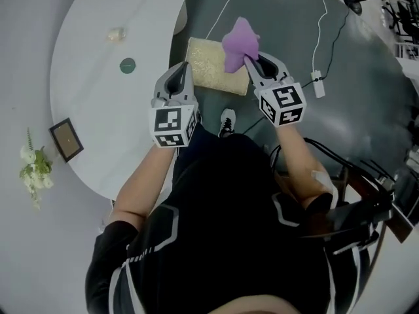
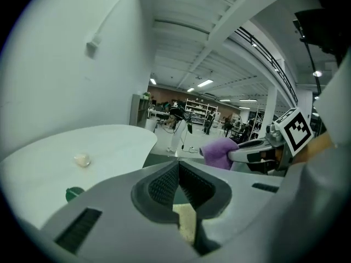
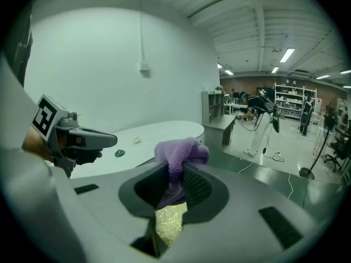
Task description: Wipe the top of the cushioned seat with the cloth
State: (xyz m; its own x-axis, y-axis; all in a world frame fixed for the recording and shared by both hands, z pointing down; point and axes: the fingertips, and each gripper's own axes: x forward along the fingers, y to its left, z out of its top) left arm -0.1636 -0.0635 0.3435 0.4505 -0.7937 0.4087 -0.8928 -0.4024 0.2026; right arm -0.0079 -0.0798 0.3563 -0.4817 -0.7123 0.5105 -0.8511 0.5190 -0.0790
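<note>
A square seat with a pale yellow patterned cushion stands on the dark floor just past the white table's edge. My right gripper is shut on a purple cloth, which bunches up above the cushion's right side. The cloth fills the jaws in the right gripper view, and the cushion shows below them. My left gripper hovers at the cushion's left edge with its jaws shut and nothing between them. Its own view shows the closed pads, with the cloth off to the right.
A large white round table lies to the left, carrying a green disc, a small pale lump, a framed picture and white flowers. White cables and a power adapter cross the floor on the right. A lamp stand is far right.
</note>
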